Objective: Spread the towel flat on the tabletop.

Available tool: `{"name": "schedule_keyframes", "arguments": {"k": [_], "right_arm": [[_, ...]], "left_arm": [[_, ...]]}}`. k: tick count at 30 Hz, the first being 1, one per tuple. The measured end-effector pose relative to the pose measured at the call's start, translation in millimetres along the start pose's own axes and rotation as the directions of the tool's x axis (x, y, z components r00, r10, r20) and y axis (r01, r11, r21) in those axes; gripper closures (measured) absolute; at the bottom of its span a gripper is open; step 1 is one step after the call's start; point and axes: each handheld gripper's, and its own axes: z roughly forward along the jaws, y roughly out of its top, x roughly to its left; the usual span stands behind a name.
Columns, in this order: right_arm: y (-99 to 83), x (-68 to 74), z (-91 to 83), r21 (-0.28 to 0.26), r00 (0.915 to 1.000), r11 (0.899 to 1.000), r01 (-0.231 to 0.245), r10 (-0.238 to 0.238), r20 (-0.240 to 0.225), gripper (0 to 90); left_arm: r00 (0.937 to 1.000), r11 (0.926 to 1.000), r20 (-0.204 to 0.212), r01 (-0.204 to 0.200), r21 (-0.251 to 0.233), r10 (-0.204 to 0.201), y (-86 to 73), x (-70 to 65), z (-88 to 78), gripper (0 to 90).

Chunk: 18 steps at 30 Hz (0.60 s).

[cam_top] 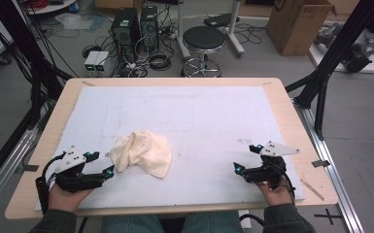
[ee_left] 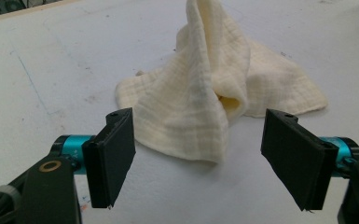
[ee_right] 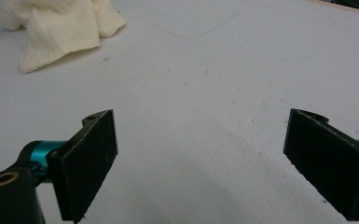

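Note:
A crumpled cream cloth (cam_top: 142,152) lies on the white mat (cam_top: 189,121), left of centre. My left gripper (cam_top: 103,164) rests near the front left edge, open, its jaws just short of the cloth's near left corner. In the left gripper view the cloth (ee_left: 214,98) rises in a peaked fold just beyond the open left gripper (ee_left: 210,161). My right gripper (cam_top: 247,158) sits at the front right, open over bare mat. The right gripper view has the right gripper (ee_right: 210,163) wide apart with nothing between, and the cloth (ee_right: 60,25) far off at top left.
The mat covers a wooden table (cam_top: 291,116). Beyond the far edge stand a black stool (cam_top: 203,46), computer towers (cam_top: 135,29) with cables, and a cardboard box (cam_top: 298,22). Black frame legs (cam_top: 328,63) stand at the table's right side.

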Motion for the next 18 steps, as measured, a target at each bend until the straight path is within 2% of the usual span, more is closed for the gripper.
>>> {"name": "schedule_keyframes", "arguments": {"k": [18], "right_arm": [[0.2,1.0,-1.0,-0.012,1.0000,1.000,0.004,-0.004,-0.001,8.9]], "left_arm": [[0.9999,1.0000,0.010,0.002,-0.002,-0.002,0.1,-0.8,0.5,26.4]]}}
